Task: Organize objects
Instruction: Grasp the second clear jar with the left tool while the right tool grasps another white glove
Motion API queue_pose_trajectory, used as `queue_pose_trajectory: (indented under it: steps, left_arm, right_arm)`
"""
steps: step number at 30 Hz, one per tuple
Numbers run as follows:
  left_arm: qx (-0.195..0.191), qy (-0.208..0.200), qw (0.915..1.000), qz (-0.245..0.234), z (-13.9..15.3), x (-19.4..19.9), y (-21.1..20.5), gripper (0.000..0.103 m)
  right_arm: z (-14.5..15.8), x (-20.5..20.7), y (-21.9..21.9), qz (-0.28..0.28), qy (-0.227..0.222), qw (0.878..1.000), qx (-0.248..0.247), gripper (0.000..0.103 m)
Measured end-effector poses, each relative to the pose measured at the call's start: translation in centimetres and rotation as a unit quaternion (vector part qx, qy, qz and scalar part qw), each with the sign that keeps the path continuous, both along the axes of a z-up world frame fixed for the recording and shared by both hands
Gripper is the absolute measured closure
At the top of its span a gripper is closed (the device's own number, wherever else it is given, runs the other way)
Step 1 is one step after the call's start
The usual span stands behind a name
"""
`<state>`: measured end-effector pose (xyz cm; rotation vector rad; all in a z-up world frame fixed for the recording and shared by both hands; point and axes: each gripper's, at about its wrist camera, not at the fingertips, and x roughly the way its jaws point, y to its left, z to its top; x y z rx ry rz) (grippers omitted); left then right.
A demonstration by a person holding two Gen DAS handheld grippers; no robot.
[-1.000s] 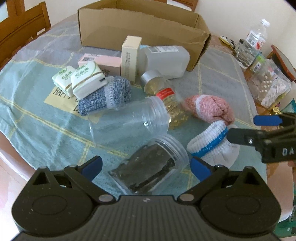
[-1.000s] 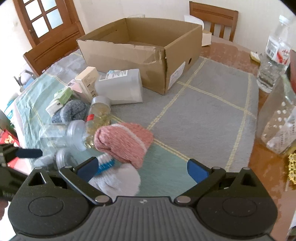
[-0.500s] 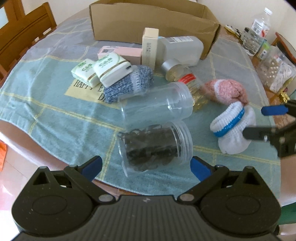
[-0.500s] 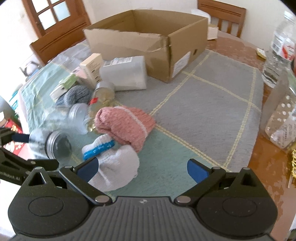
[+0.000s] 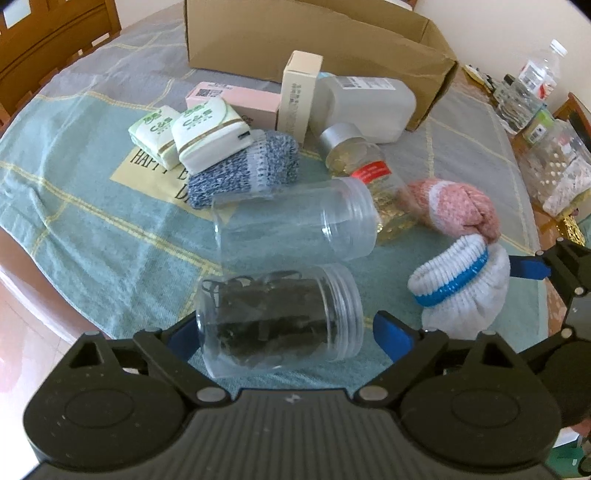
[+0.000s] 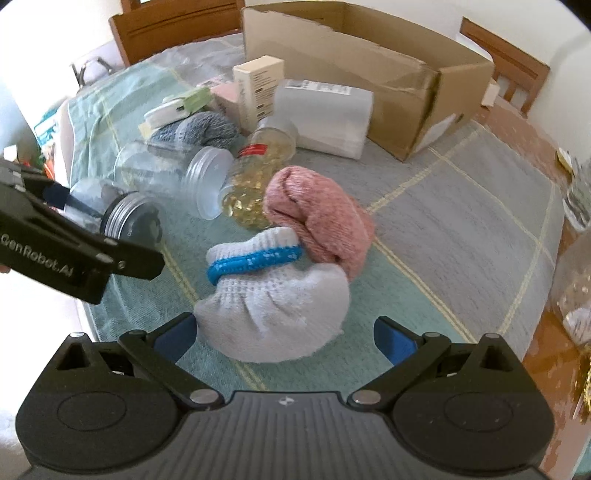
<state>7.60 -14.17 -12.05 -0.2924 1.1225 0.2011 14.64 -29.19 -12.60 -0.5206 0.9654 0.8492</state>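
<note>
Spread over the round wooden table (image 5: 22,273) was a green-and-grey checked cloth (image 5: 92,206), with an open cardboard box (image 5: 314,40) at the 12 o'clock edge of the left wrist view and wooden chairs (image 6: 173,26) behind it. At 6 o'clock in that view, the left gripper (image 5: 282,328) had its jaws closing around a clear jar of dark contents (image 5: 273,321) lying on its side — the jar sat between the blue pads, the left pad partly hidden behind the jar's base, and contact could not be confirmed. Just beyond it, toward 12 o'clock, lay an empty clear jar (image 5: 295,221), also on its side. A capsule bottle (image 5: 365,181) lay at 1 o'clock, touching a pink sock roll (image 5: 458,210). In the right wrist view, the right gripper (image 6: 284,336) stood spread wide, with a white sock roll with a blue band (image 6: 273,306) between its pads — the left pad just beside the fabric, the right pad apart from it. Grouped near the box were a blue-grey sock roll (image 5: 243,170), two tissue packs (image 5: 188,133), a pink carton (image 5: 240,99), a cream carton (image 5: 299,92) standing upright, and a white bottle (image 5: 365,103) on its side.
</note>
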Motion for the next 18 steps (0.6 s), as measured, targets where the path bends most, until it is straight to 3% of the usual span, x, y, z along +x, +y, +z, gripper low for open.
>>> queue_pose_trajectory:
  steps: [8, 14, 18]
  left_arm:
    - [0.005, 0.006, 1.0000, 0.005, -0.1, 0.2, 0.5, 0.020]
    - [0.003, 0.007, 1.0000, -0.001, -0.1, 0.4, 0.7, 0.020]
    - [0.004, 0.011, 0.9999, -0.011, 0.3, 0.3, 1.0, 0.023]
  right_arm:
    - [-0.4, -0.8, 1.7, 0.020, -0.024, 0.999, -0.008, 0.001]
    - [0.0, -0.4, 1.5, 0.011, -0.026, 1.000, -0.011, 0.015]
    - [0.1, 0.2, 1.0, 0.000, -0.004, 1.000, -0.004, 0.022]
